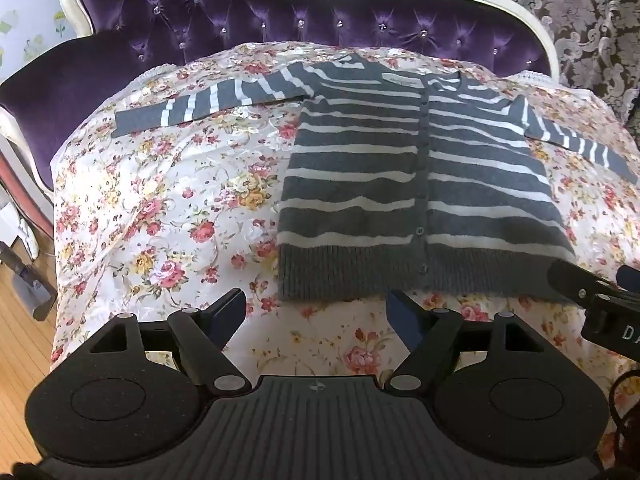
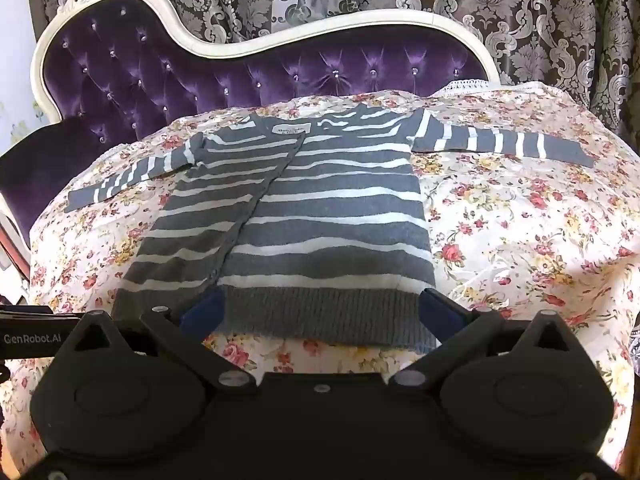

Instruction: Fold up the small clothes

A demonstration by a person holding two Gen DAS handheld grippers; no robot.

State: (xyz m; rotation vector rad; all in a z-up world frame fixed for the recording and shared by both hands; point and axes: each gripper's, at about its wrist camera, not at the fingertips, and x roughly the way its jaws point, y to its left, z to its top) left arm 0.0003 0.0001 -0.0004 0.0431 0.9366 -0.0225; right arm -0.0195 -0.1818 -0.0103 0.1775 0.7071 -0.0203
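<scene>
We hold both tongs spread and empty over the near edge of the floral bedspread [image 1: 160, 216], and we place everything else by the striped cardigan [image 1: 416, 184] that lies flat on it. Our left tongs [image 1: 316, 312] hover just short of the cardigan's ribbed hem [image 1: 344, 276], off toward its near left corner, with nothing between the blue pads. Our right tongs [image 2: 320, 312] stand at their widest, straddling the right half of the same hem in the right wrist view; whether the pads touch the knit we cannot tell, but they do not pinch it. The cardigan is spread front up, buttoned down the placket [image 2: 256, 208], its left sleeve [image 1: 200, 104] and right sleeve [image 2: 500, 142] stretched out to either side, collar toward the purple tufted backrest [image 2: 240, 76] behind it. We judge the knit to be light, soft and limp: it will sag and stretch from any single pinch and offers no stiffness to push against, while the glossy bedspread beneath may let it slide. So we would take it by two points at once, a sleeve cuff and the matching shoulder, or the thick ribbed hem corners, which give the firmest bite, and we would pinch only the wool, keeping the cover cloth out of the grip.
</scene>
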